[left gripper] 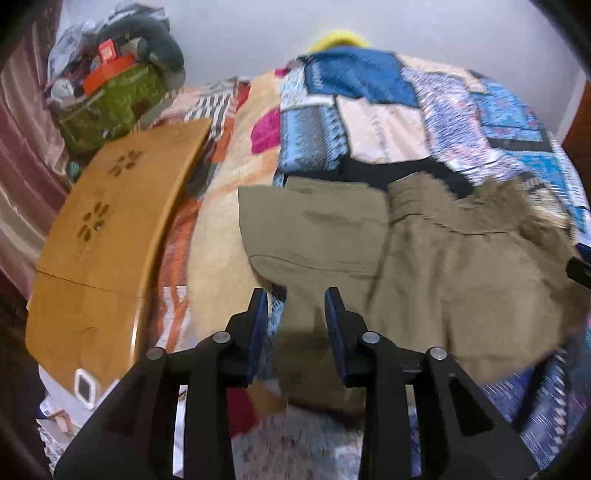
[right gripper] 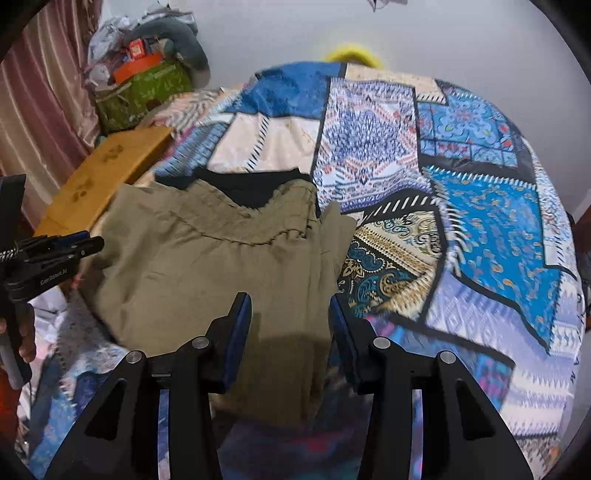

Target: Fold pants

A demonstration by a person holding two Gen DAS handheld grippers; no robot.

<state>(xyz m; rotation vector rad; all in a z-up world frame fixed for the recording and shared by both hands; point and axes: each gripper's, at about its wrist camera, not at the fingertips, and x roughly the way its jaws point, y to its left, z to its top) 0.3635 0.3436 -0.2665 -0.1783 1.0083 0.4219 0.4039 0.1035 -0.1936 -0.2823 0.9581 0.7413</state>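
Olive-khaki pants [left gripper: 424,266] lie rumpled on a patchwork bedspread [left gripper: 369,96]. They also show in the right wrist view [right gripper: 207,266], with a black garment [right gripper: 251,188] under their far edge. My left gripper [left gripper: 297,295] is open, its jaws apart over the near edge of the pants, holding nothing. My right gripper [right gripper: 290,301] is open, its jaws apart over the right side of the pants. The left gripper also shows at the left edge of the right wrist view [right gripper: 88,242].
A wooden lap table [left gripper: 110,229] lies on the bed's left side. A green bag [left gripper: 110,99] piled with clutter stands behind it near a pink curtain [left gripper: 22,155]. A white wall [right gripper: 406,33] is behind the bed. An orange-patterned blanket [left gripper: 221,206] lies beside the pants.
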